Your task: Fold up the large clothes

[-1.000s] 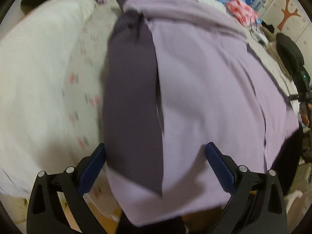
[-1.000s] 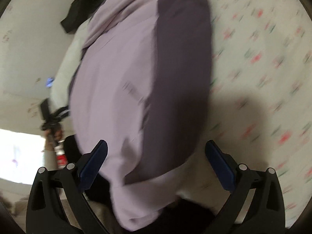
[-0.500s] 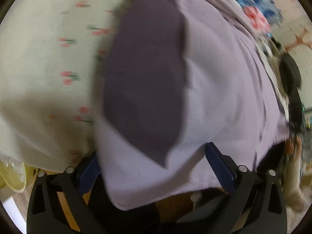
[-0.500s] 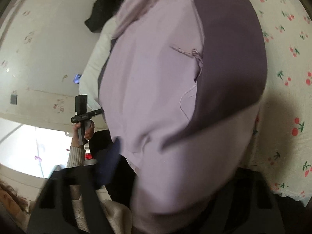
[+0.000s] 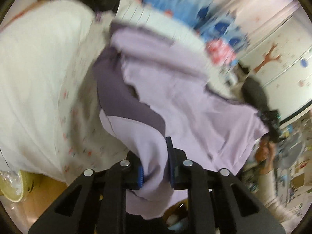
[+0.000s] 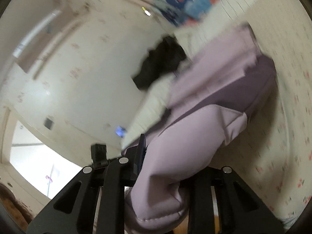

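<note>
A large lilac garment [image 5: 175, 101] with a darker purple panel [image 5: 117, 89] lies on a bed with a cherry-print sheet [image 5: 48, 78]. My left gripper [image 5: 155, 161] is shut on its near hem, fabric bunched between the blue pads. In the right wrist view the same garment [image 6: 210, 105] runs up from my right gripper [image 6: 165, 156], which is shut on a thick folded hem [image 6: 159, 204]; its right finger is hidden by the cloth. Both views are motion-blurred.
A black garment [image 6: 161, 62] lies at the bed's far edge. A blue patterned blanket [image 5: 195, 5] and a pink cloth [image 5: 220, 52] lie at the head end. A yellow bowl [image 5: 11, 187] stands on the floor at left. The other gripper and hand [image 5: 271, 128] show at right.
Both grippers were open around the hem one second ago; both have closed on it. Both views have tilted up toward the far end of the bed.
</note>
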Demonstrator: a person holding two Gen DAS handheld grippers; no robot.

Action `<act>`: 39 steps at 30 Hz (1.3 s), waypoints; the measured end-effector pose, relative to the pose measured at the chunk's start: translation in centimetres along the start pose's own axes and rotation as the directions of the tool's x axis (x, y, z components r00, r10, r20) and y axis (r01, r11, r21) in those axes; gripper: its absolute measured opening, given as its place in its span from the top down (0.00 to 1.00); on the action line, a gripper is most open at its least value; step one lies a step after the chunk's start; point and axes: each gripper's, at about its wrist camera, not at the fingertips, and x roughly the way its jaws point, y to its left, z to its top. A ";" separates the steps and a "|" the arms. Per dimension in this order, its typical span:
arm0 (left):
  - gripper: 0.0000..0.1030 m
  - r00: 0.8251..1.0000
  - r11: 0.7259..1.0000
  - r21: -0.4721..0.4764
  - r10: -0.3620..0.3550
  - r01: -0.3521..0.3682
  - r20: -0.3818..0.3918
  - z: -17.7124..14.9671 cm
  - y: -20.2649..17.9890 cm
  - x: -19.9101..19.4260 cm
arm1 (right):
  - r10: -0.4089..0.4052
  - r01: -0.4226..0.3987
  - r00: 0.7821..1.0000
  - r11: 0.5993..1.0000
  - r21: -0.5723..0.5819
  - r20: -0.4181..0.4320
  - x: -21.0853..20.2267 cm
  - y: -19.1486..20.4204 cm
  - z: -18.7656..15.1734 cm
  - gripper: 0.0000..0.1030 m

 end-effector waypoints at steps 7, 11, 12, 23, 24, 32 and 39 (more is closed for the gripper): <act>0.81 0.995 0.994 0.068 -0.087 0.083 0.055 -2.9 -3.3 -5.0 | 0.013 -0.021 0.997 0.993 -0.113 -0.071 -7.4 3.9 -2.4 0.74; 0.69 0.983 0.986 0.089 -0.129 0.141 -0.128 -8.5 1.4 -1.7 | -0.097 0.090 0.973 0.995 -0.046 -0.211 -9.8 -1.3 -8.1 0.43; 0.66 0.977 0.988 0.044 -0.136 0.145 -0.166 -9.8 3.3 -0.2 | -0.124 0.132 0.963 0.991 0.017 -0.239 -10.3 -3.8 -9.6 0.42; 0.07 0.960 0.947 -0.173 -0.279 0.270 -0.030 -11.6 10.0 2.9 | -0.043 0.081 0.979 0.979 0.185 -0.199 -8.8 -9.5 -9.3 0.09; 0.07 0.961 0.952 -0.164 -0.271 0.258 -0.063 -11.5 9.4 3.7 | -0.050 0.085 0.978 0.982 0.167 -0.203 -8.3 -9.5 -9.2 0.20; 0.79 0.989 0.986 -0.096 -0.142 0.139 -0.030 -12.1 3.3 3.2 | -0.062 0.066 0.997 0.993 0.095 -0.053 -7.6 -6.9 -10.1 0.84; 0.82 0.985 0.983 0.057 -0.175 0.174 0.012 -13.0 -0.4 -3.7 | -0.002 0.000 0.998 1.000 -0.017 -0.068 -11.9 -1.0 -10.9 0.78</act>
